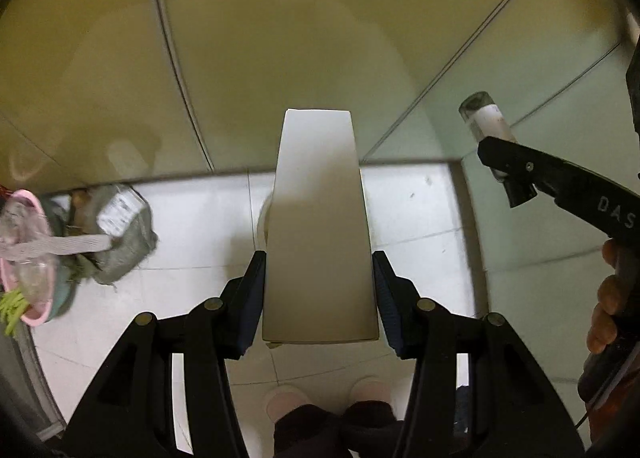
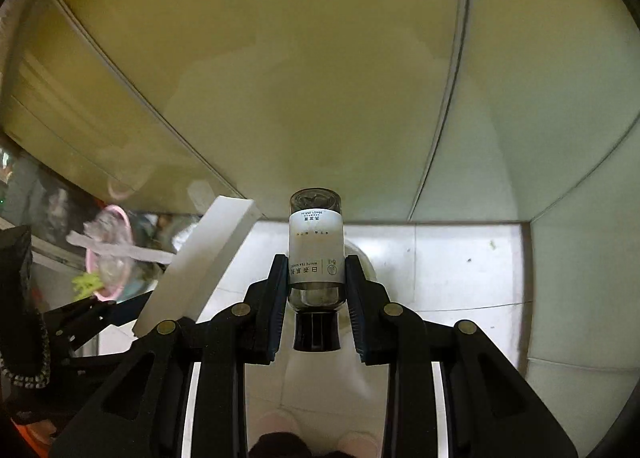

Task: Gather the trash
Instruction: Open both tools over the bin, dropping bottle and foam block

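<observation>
Carrying two pieces at frame centre, we are clamping a light, crushable white carton (image 1: pixel 320 226) by its long sides in the left hand-held gripper (image 1: pixel 320 300), while the right hand-held gripper (image 2: pixel 317 300) is pinching a slippery, breakable labelled glass bottle (image 2: pixel 316 250) around its lower body.

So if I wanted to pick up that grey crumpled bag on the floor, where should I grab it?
Probably its crumpled top. The grey bag lies slumped on the white floor tiles, with the pink basket close on one side, so come down from above, on the side facing away from the basket.
</observation>
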Demonstrator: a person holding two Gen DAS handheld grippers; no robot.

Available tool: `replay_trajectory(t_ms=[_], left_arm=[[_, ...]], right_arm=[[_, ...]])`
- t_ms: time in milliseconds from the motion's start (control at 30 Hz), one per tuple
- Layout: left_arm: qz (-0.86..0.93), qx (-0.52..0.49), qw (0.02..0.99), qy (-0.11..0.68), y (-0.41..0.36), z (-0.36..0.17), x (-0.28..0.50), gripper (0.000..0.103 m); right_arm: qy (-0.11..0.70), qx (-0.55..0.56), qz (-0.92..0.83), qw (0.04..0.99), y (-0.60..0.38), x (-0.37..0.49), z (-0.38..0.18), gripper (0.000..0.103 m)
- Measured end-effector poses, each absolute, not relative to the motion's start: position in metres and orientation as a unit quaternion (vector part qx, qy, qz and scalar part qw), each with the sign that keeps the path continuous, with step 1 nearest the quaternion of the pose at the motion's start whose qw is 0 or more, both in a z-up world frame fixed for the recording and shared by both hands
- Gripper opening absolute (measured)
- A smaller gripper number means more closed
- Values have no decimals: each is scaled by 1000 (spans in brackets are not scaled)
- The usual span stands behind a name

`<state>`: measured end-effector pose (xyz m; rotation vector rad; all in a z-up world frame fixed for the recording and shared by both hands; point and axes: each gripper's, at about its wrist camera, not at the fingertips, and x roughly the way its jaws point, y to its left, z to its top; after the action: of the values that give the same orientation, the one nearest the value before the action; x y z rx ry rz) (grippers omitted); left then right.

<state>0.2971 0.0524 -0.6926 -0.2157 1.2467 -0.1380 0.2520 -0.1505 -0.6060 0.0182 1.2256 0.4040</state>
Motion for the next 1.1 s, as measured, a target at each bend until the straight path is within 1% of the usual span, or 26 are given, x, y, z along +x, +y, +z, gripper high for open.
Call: replay_trajectory(t_ms=[67, 167, 267, 400, 500, 567, 600, 633, 733, 833, 933, 1100], left_arm=[[-73, -105, 793, 596, 53, -733, 306, 50], [-83, -113, 777, 613, 55, -777, 315, 50], [-90, -114, 766, 627, 56, -807, 322, 50], [-92, -114, 765, 627, 60, -822, 332, 50], [-69, -95, 779, 616, 59, -823, 336, 50], [-68, -91, 784, 611, 58, -819, 336, 50], [-70, -92, 784, 610, 57, -815, 336, 50], [-70, -92, 785, 609, 57, -809, 336, 50], [-68, -94, 785, 608, 56, -786, 334, 50], [-63, -100, 787, 606, 59, -754, 330, 50], [-53, -104, 791, 600, 62, -704, 322, 50], [-44, -100, 807, 581, 69, -595, 308, 50]], right_arm=[[578, 12, 193, 793, -147, 254, -636, 26], [593, 20, 198, 780, -142, 259, -685, 26], [602, 26, 199, 773, -135, 266, -711, 26], [605, 17, 205, 769, -126, 271, -726, 26], [606, 16, 206, 769, -122, 277, -725, 26], [608, 13, 208, 766, -125, 279, -726, 30], [607, 10, 209, 766, -125, 278, -720, 33], [608, 5, 208, 766, -128, 280, -722, 34], [608, -7, 208, 766, -133, 279, -703, 34], [610, -14, 206, 765, -138, 275, -667, 34], [611, -16, 205, 765, -142, 272, -622, 34], [600, -13, 206, 773, -140, 267, -527, 34]])
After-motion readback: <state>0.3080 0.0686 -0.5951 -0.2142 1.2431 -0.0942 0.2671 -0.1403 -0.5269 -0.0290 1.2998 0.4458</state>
